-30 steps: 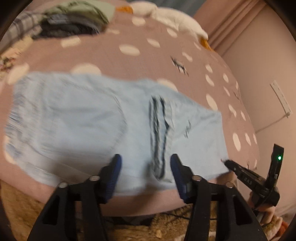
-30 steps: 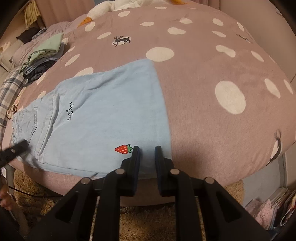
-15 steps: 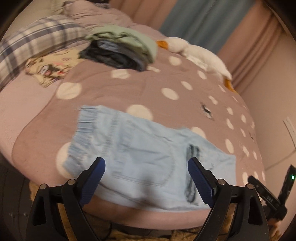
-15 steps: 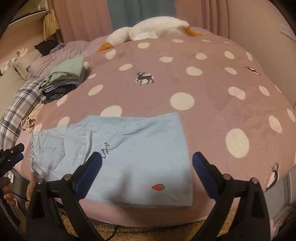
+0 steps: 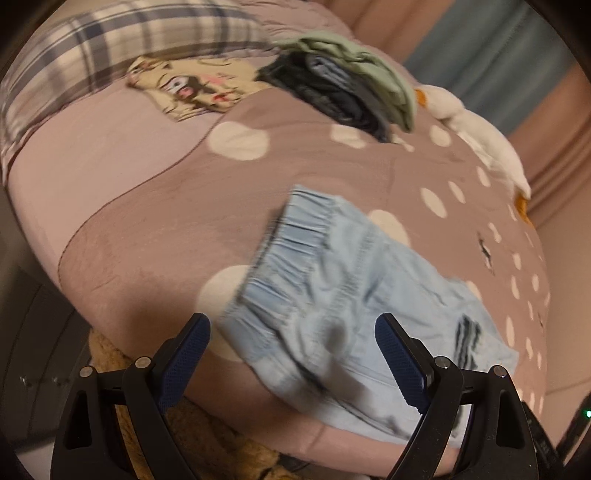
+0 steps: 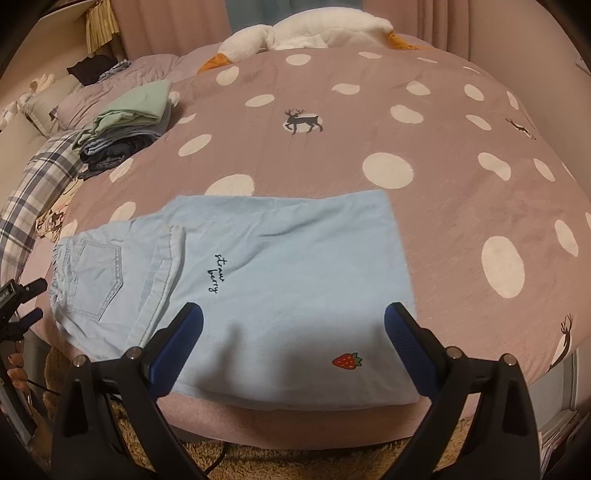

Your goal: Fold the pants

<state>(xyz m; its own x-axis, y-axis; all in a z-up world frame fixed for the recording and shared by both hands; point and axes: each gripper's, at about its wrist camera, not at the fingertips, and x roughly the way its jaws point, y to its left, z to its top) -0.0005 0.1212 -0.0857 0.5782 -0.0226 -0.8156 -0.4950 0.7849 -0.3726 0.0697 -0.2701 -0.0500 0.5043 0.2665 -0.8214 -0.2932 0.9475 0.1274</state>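
Light blue pants [image 6: 280, 280] lie flat on the dotted mauve bedspread [image 6: 443, 206], folded lengthwise, with a strawberry patch [image 6: 346, 360] near the front edge and the elastic waistband at the left. My right gripper [image 6: 293, 341] is open and empty, above the leg end near the bed's front edge. In the left wrist view the pants [image 5: 343, 295] show waistband first, blurred. My left gripper [image 5: 291, 354] is open and empty, above the waistband end; it also shows at the left edge of the right wrist view [image 6: 22, 299].
A stack of folded clothes [image 6: 125, 129] sits at the bed's back left, beside a plaid blanket [image 6: 33, 192] and a printed cloth [image 5: 192, 86]. A white goose plush [image 6: 306, 33] lies at the far end. A tan fuzzy rug [image 6: 258, 461] lies below the bed's front edge.
Both grippers opened wide and let go of the pants, then pulled back from the bed edge. The left gripper swung left toward the waistband end. The pants stay flat.
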